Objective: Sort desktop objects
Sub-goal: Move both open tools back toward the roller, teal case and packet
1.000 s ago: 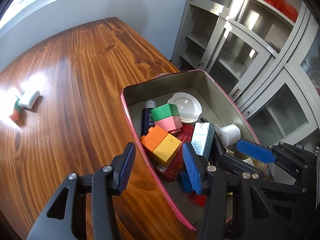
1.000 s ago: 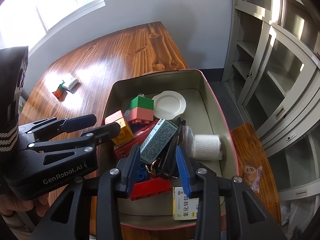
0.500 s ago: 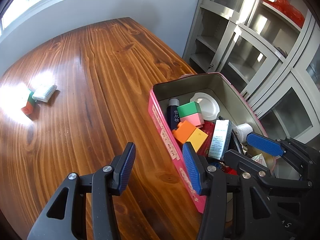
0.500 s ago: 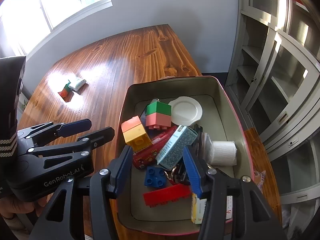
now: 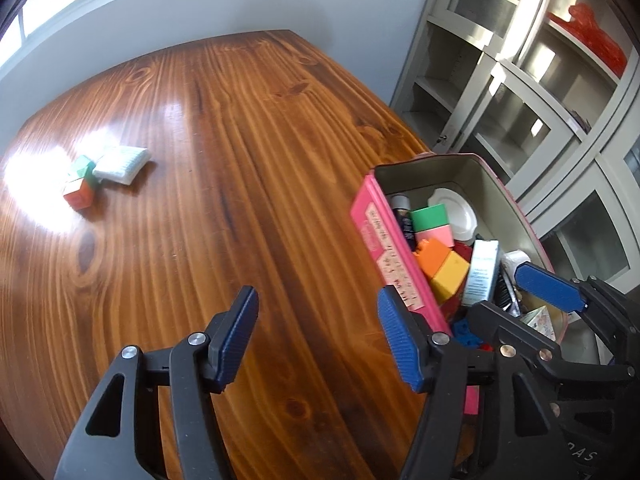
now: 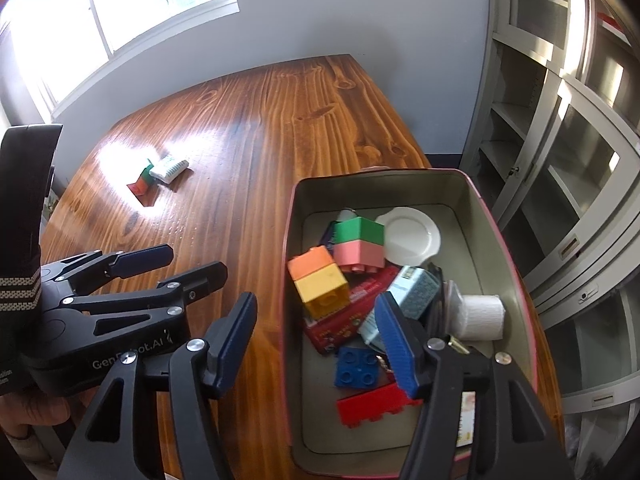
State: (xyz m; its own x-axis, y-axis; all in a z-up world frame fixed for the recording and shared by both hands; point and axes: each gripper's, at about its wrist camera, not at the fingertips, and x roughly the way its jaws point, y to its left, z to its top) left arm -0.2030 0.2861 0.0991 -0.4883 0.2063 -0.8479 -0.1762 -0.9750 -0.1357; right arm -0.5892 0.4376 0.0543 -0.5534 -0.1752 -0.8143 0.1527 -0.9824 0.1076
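Note:
A pink tin box (image 6: 516,256) stands at the table's right edge, also in the left wrist view (image 5: 370,216). It holds an orange-yellow block (image 6: 320,280), a green-pink block (image 6: 360,240), a blue brick (image 6: 358,366), a red brick (image 6: 376,402), a white plate (image 6: 408,236), a gauze roll (image 6: 480,316) and small cartons. My right gripper (image 6: 316,344) is open above the box's left wall. My left gripper (image 5: 316,336) is open and empty over bare wood left of the box. A green-red block (image 5: 80,184) and a white pack (image 5: 122,164) lie far left.
The wooden table (image 5: 224,160) stretches back to a grey wall and window. Grey glass-door cabinets (image 6: 560,140) stand to the right. The left gripper (image 6: 140,276) shows in the right wrist view.
Both grippers have pulled back and to the left, away from the box. The right gripper's jaws have opened wider. The box's contents have not moved.

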